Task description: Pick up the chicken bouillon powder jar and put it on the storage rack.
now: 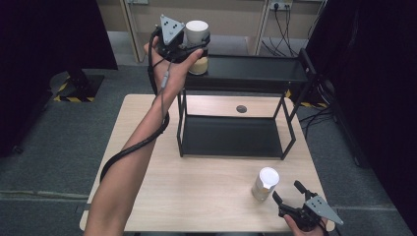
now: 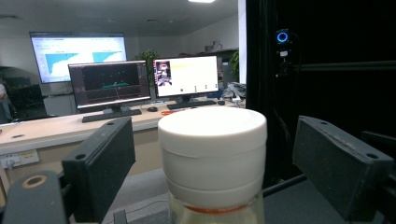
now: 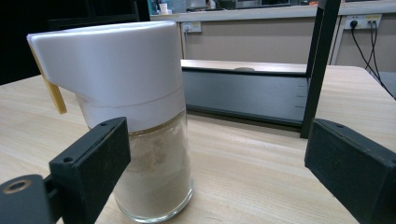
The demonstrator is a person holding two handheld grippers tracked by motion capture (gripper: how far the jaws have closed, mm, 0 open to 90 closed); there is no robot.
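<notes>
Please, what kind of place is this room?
Most likely an office or lab used for recording. Computer monitors and a projected screen stand on a long desk, and the work happens at a small wooden table with a black shelf rack.

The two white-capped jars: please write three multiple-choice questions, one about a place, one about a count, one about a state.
1. Where does the jar at the left tongs stand?
A. on the rack's top shelf
B. on the floor
C. on the wooden table

2. How many shelves has the black rack?
A. one
B. two
C. four

3. How are the right tongs beside the second jar?
A. shut on its cap
B. open, not gripping it
C. lying under it

Answers: 1 A, the high view shows it at the top shelf's left end. 2 B, a top and a bottom shelf show. 3 B, the right gripper view shows the jaws wide apart, the jar near one.
</notes>
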